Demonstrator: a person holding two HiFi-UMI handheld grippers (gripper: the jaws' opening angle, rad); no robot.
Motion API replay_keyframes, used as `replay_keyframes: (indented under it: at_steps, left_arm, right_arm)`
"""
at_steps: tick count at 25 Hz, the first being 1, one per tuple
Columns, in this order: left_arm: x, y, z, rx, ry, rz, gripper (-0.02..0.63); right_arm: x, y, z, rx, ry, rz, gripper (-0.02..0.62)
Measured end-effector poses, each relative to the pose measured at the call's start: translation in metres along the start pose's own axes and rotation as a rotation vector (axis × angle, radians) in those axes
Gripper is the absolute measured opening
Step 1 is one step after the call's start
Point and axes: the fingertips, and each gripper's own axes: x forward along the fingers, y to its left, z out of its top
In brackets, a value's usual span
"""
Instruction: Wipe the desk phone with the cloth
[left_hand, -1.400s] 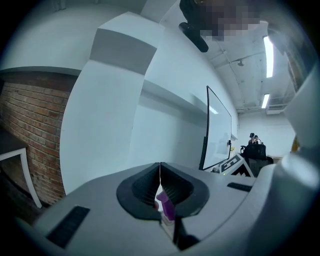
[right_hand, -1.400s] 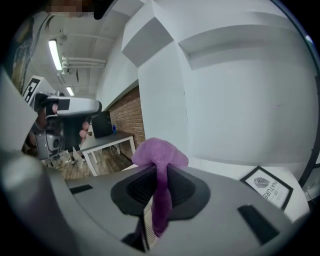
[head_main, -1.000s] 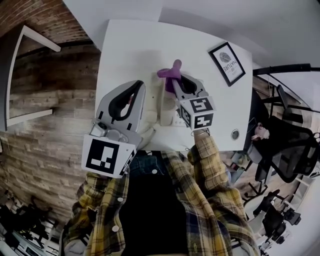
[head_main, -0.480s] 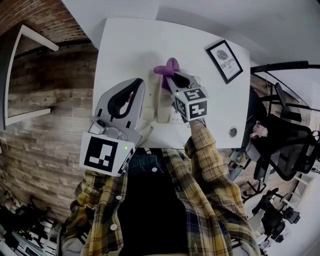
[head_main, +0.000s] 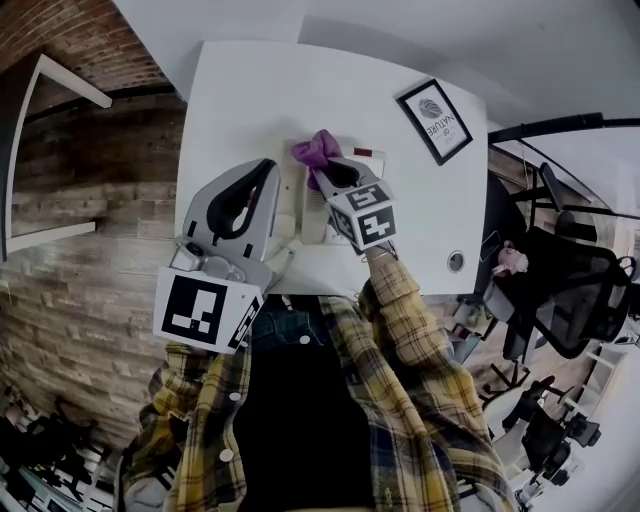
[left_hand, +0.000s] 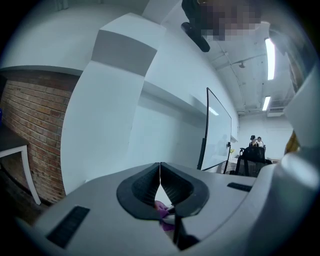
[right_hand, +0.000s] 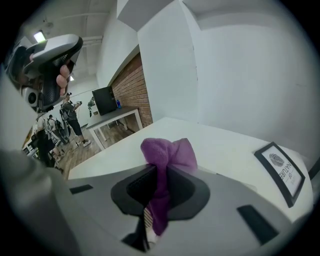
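Right gripper has the cloth pinched between its jaws, bunched up past the tips. Directly beneath it on the table lies the desk phone. Left gripper hangs just to its left, jaws closed together with nothing between them. The framed picture lies ahead and off to the right of the right gripper, well apart.

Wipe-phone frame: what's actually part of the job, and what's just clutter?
Job:
- desk phone
- purple cloth, clamped in the right tongs
- left tongs, shut, holding nothing

Lying about:
- framed picture at the table's far right
- round fitting in the tabletop
- office chairs beside the table
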Motion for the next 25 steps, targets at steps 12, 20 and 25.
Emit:
replay_keyframes:
  at_steps: [12,20,25]
  left_arm:
    - [-0.009,-0.013,0.0,0.002,-0.01,0.013,0.015]
    - [-0.013,-0.018,0.0,0.007,-0.014,0.039,0.016]
    - [-0.015,-0.022,-0.002,0.003,-0.02,0.04,0.017]
  right_arm:
    - [-0.01,0.018,-0.009,-0.007,-0.015,0.017,0.058]
    - [-0.019,0.027,-0.022,-0.035,-0.015,0.052,0.058]
    - [-0.025,0.05,-0.043,-0.088,0.023,0.093,0.058]
